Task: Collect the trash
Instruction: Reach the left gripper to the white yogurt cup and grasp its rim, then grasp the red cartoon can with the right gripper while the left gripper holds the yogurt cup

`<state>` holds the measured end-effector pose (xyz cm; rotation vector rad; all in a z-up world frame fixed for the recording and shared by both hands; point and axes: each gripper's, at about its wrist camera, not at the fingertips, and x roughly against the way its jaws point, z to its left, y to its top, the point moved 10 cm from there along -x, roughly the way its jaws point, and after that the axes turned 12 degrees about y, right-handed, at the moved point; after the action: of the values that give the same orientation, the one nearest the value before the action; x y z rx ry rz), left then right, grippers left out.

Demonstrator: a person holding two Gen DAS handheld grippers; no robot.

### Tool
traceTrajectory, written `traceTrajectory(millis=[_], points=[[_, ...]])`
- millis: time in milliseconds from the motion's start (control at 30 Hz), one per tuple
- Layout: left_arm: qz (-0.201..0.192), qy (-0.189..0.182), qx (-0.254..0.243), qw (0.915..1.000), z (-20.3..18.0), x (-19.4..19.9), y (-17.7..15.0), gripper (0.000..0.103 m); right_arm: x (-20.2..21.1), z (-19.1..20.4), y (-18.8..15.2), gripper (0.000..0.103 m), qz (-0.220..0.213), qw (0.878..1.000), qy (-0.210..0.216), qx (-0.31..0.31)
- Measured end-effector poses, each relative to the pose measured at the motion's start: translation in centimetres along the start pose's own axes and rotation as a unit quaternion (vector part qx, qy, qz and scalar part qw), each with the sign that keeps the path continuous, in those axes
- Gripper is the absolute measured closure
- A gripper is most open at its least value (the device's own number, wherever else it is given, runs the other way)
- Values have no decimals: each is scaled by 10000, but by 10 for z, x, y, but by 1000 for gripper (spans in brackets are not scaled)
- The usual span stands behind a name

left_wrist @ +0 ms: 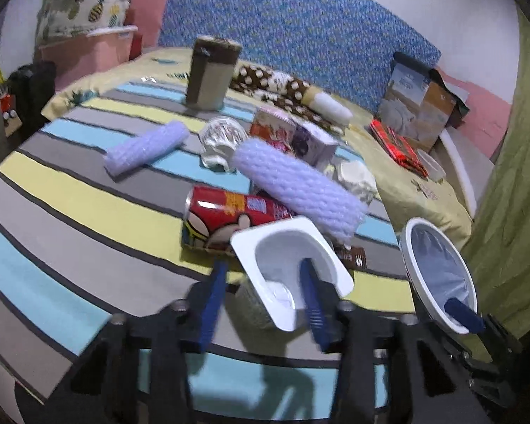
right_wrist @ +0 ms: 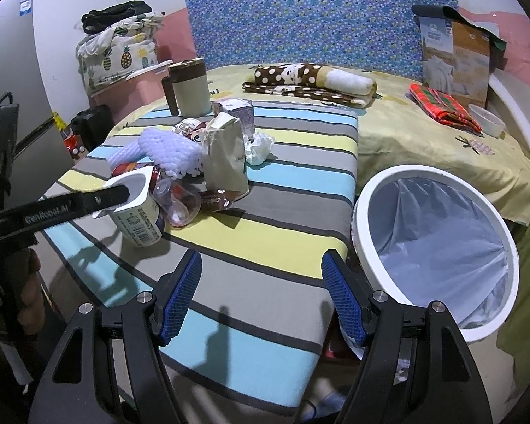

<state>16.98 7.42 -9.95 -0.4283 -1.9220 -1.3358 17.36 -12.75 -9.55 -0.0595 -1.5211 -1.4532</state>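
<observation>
The soft striped mat (right_wrist: 265, 190) has blue, yellow and grey bands with thin dark lines. The square plastic cup (left_wrist: 293, 261) is white, the round tin can (left_wrist: 229, 219) is red, and the bumpy foam roll (left_wrist: 300, 187) is pale purple. The round bin (right_wrist: 371, 190) has a white rim, and the folded blanket (right_wrist: 293, 77) is brown with white dots.

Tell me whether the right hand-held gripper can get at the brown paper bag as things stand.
Probably yes. The right hand-held gripper is open and empty, bare striped cloth lies between it and the brown paper bag, and the bag stands at the pile's near edge.
</observation>
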Motion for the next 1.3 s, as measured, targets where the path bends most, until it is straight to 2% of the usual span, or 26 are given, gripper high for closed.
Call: traceTrajectory(millis=[67,167,467,700,833,933,1000,1200,1300], points=[[97,-23,-55,9999,-3,-2,-5,84,-1,0,2,31,5,10000,14,6],[72,-14,-89,9999,-1,2,-7,92,-3,4,5,31,14,10000,84,49],[-230,187,-48,9995,31,26,0,95,-24,35,18,31,101,9982,497,332],[-420,471,150,9979,68,38,6,96,-38,76,33,31,45,9922,1026,709],[-462,635,334,9964,91,41,9,96,-56,99,35,32,184,9857,1474,793],[-466,700,444,9955,105,41,9,96,-74,106,34,31,363,9826,1612,848],[-463,721,505,9950,113,41,7,96,-84,106,33,32,494,9824,1578,874],[-427,679,592,9950,124,36,6,96,-89,101,51,32,414,9860,1250,1027],[-429,645,604,9952,126,35,5,96,-94,107,54,32,547,9843,1225,1144]])
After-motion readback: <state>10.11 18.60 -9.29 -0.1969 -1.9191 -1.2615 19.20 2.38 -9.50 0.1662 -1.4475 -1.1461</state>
